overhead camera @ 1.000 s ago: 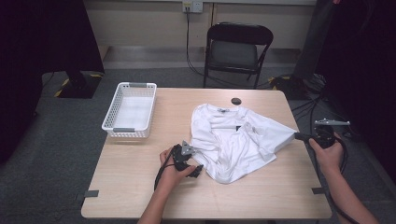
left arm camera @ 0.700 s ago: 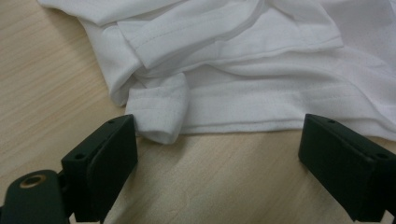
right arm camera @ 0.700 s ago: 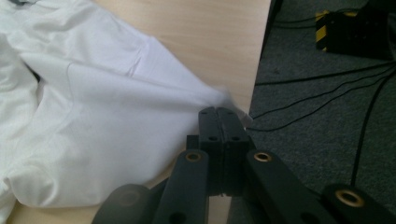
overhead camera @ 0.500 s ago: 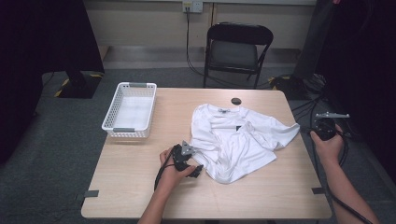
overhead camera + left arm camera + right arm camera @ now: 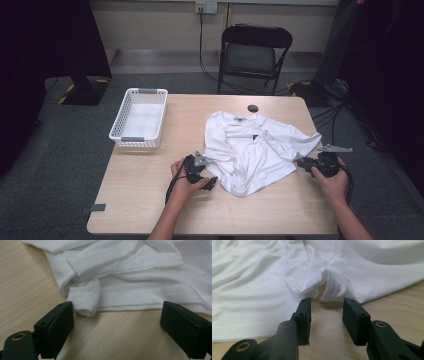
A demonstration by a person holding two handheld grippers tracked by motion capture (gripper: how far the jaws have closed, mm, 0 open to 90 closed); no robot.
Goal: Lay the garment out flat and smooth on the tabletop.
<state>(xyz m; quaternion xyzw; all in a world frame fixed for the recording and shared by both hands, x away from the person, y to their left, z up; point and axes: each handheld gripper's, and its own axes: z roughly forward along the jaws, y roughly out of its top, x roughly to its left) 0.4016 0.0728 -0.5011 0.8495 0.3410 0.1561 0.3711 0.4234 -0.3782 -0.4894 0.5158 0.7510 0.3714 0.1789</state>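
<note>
- Lying crumpled at table (image 5: 150, 200) centre, white shirt (image 5: 250, 150) is unfolded; folding looks barely begun.
- Left gripper (image 5: 117, 322): jaws wide, released, hem at 12 o'clock.
- Right gripper (image 5: 326, 315): jaws have just been opening, nothing between them, sleeve edge at 12 o'clock.
- Basket (image 5: 120, 131) sits at shirt's 9 o'clock.

A crumpled white shirt (image 5: 255, 150) lies on my wooden desk (image 5: 150, 200). My left claw (image 5: 212, 181) rests at the shirt's lower left edge. My right claw (image 5: 301, 162) sits low at its right edge, jaws just opened, nothing between them. A white basket (image 5: 139, 119) stands well left; a small black disc (image 5: 253, 108) lies beyond the collar.
</note>
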